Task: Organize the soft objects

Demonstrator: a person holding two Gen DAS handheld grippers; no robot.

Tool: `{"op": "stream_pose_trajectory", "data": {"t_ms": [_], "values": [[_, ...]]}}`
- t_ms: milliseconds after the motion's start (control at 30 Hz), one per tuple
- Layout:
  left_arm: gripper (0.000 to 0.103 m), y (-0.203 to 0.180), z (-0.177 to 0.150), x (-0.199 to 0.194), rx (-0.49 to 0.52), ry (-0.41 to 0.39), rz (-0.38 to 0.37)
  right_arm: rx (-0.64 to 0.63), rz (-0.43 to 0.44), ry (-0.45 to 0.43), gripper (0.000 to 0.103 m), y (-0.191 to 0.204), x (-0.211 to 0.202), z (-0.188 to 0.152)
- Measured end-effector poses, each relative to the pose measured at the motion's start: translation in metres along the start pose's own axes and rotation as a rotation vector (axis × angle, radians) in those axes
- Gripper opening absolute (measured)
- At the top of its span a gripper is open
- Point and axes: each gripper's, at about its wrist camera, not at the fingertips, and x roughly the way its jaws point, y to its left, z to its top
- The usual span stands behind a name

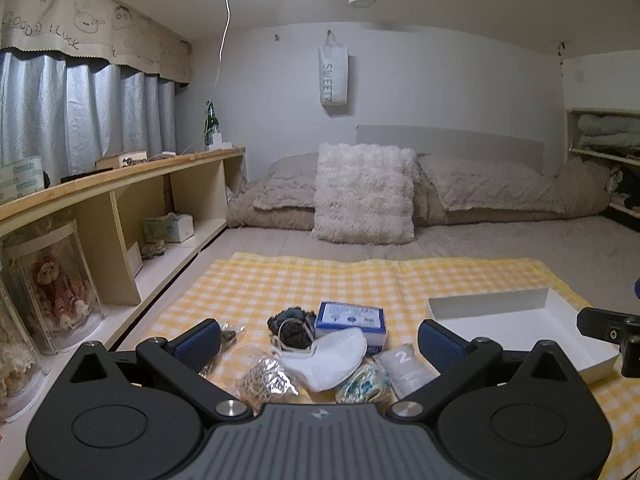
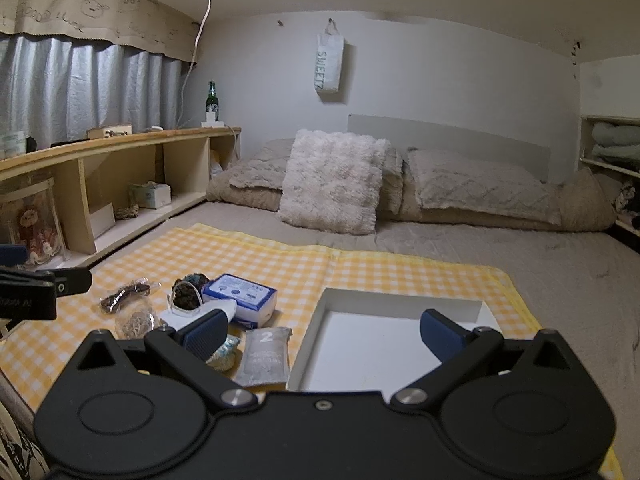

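Several soft items clustered on the yellow-and-white checked cloth [image 1: 280, 280], left of the shallow white rectangular tray [image 1: 560, 308], which is bare inside. Among them: white folded face mask [image 1: 328, 360], blue-and-white tissue pack [image 1: 352, 318], dark woolly knitted ball [image 1: 294, 328], clear crinkly bag of pale fibres [image 1: 264, 380], teal-and-cream patterned pouch [image 1: 362, 382], grey soft pack marked 2 [image 1: 404, 362], and small clear bag with a dark twisted piece [image 2: 124, 296]. All lying close together, several touching or overlapping; none yet in the tray.

Left gripper [image 1: 320, 340] poised over the cluster, jaws spread wide, gripping nothing. Right gripper [image 2: 324, 334] hovering at the near-left edge of the tray, jaws likewise released and bare, grey pack just beside its left pad.

Judged to be the very start: sorting not begun, first pick still to be chosen. Next move likely a descent of the left gripper onto the mask or a neighbouring item, pinching a raised fold, then a carry across to the tray. Care needed with thin, limp material: easy to snag the mask's loops on the woolly ball beneath, or to drag neighbours along.
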Motion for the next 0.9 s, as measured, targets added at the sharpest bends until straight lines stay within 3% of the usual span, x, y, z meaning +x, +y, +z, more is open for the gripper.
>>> {"op": "stream_pose_trajectory", "data": {"t_ms": [267,467,633,767,900], "values": [[0.103,0.007,0.022,-0.004,0.013,-0.104,0.018,-0.013,0.075,-0.062,0.103,-0.007,-0.004,0.03],[0.103,0.01,0.054,-0.001,0.053,-0.195,0.104,-0.07,0.134,-0.091,0.103,-0.003,0.009,0.064],[0.103,0.016,0.084,0.014,0.007,-0.217,0.234,-0.057,0.174,-0.068,0.103,-0.002,0.039,0.095],[0.103,0.026,0.102,0.036,-0.012,-0.21,0.193,-0.029,0.175,-0.043,0.103,-0.001,0.067,0.116],[0.103,0.029,0.108,0.073,0.01,-0.106,0.142,0.021,0.174,-0.056,0.103,0.002,0.102,0.129]]}}
